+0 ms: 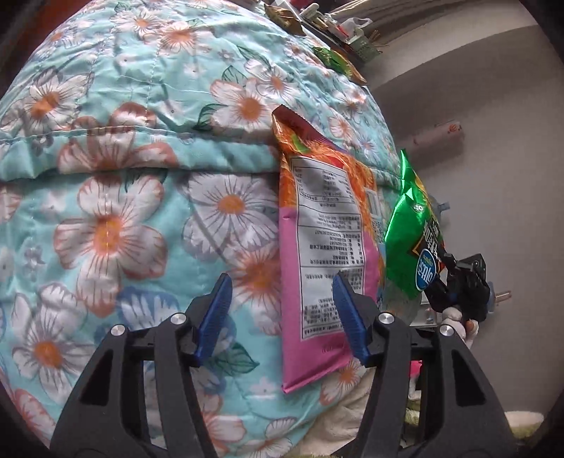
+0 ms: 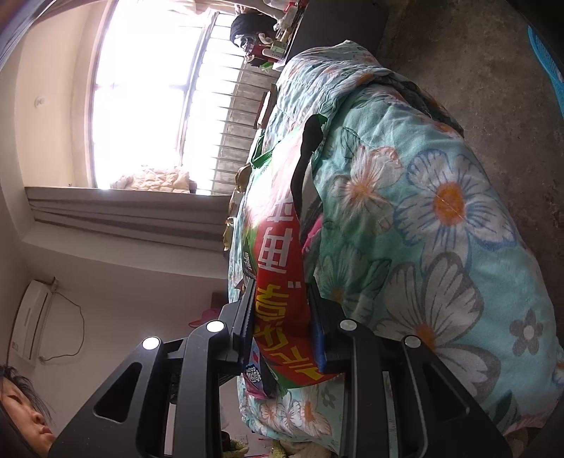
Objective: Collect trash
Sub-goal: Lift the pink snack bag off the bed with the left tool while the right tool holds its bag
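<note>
An orange and pink snack bag (image 1: 324,253) lies on the floral quilt (image 1: 141,176), label side up. My left gripper (image 1: 282,310) is open just in front of it, and the right blue pad (image 1: 349,313) overlaps the bag's lower edge. My right gripper (image 2: 282,317) is shut on a green and red snack bag (image 2: 278,282) and holds it above the quilt's edge. That bag shows in the left wrist view (image 1: 412,232) with the right gripper (image 1: 461,285) beside the bed. More wrappers (image 1: 335,61) lie farther back on the quilt.
The quilt (image 2: 423,211) covers a bed that fills most of both views. A cluttered table (image 1: 338,24) stands behind the bed. A barred window (image 2: 148,91) and a wall air conditioner (image 2: 31,317) are on the right wrist's side. A person's face (image 2: 24,415) is at the lower left.
</note>
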`<act>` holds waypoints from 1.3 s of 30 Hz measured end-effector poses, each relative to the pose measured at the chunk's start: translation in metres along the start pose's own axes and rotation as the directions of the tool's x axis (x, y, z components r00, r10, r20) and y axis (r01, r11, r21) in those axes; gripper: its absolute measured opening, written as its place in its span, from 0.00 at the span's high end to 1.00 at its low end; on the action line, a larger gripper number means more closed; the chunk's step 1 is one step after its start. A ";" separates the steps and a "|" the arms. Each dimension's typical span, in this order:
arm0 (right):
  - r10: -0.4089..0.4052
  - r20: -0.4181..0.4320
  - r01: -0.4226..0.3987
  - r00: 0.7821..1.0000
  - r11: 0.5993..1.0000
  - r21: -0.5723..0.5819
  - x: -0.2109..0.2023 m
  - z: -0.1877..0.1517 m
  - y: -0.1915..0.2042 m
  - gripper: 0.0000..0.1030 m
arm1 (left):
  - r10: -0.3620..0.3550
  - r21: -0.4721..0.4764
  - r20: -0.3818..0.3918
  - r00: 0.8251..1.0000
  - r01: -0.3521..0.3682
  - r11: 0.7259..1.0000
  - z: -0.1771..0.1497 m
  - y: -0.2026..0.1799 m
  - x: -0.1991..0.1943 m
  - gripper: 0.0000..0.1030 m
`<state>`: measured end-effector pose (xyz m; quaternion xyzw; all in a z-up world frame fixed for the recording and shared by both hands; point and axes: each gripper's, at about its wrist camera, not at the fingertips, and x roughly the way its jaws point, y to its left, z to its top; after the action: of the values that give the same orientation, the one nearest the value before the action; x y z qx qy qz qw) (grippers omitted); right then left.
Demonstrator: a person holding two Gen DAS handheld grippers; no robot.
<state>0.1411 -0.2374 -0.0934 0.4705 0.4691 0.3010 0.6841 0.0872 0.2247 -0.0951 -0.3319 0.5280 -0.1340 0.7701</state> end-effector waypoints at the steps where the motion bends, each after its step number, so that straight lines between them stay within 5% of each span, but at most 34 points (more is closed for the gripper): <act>1: -0.006 0.002 0.006 1.000 1.000 -0.003 0.000 -0.001 0.002 0.74 | -0.017 -0.008 0.012 1.000 0.017 1.000 0.004 0.000 0.002 0.46; 4: -0.025 0.003 0.025 1.000 1.000 -0.015 0.003 -0.001 0.006 0.74 | -0.050 -0.027 0.010 0.999 0.051 0.998 0.011 0.001 0.005 0.46; 9: -0.055 -0.006 0.055 0.998 0.998 -0.024 0.013 0.002 0.010 0.74 | -0.217 -0.102 -0.006 0.976 0.216 0.971 0.010 0.009 0.010 0.46; 17: -0.086 -0.016 0.086 0.996 0.996 -0.024 0.024 0.006 0.015 0.74 | -0.507 -0.146 0.030 0.861 0.506 0.850 0.007 0.009 0.012 0.47; 19: -0.092 -0.017 0.092 0.996 0.996 -0.022 0.027 0.007 0.016 0.74 | -0.526 -0.129 0.031 0.850 0.525 0.841 0.006 0.001 0.014 0.47; 21: -0.098 -0.019 0.098 0.995 0.995 -0.022 0.030 0.009 0.017 0.74 | -0.468 -0.097 0.042 0.883 0.470 0.877 0.006 -0.007 0.015 0.48; 24: -0.104 -0.020 0.104 0.994 0.994 -0.023 0.033 0.010 0.019 0.73 | -0.332 -0.036 0.045 0.942 0.334 0.942 0.007 -0.023 0.018 0.66; 28: -0.085 -0.041 0.085 0.996 0.996 0.018 0.040 0.014 0.015 0.62 | -0.223 0.041 0.073 0.972 0.220 0.975 0.006 -0.046 0.014 0.81; 33: -0.098 -0.046 0.099 0.994 0.995 0.024 0.047 0.013 0.010 0.58 | -0.109 0.165 0.134 0.985 0.086 0.982 0.005 -0.084 0.004 0.87; 39: -0.103 -0.041 0.102 0.994 0.995 -0.011 0.049 0.009 0.017 0.58 | -0.014 0.272 0.189 0.982 -0.039 0.961 -0.003 -0.119 -0.003 0.93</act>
<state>0.1691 -0.1923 -0.0944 0.4364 0.5052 0.2772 0.6910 0.1006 0.1370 -0.0157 -0.2296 0.4307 -0.1688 0.8563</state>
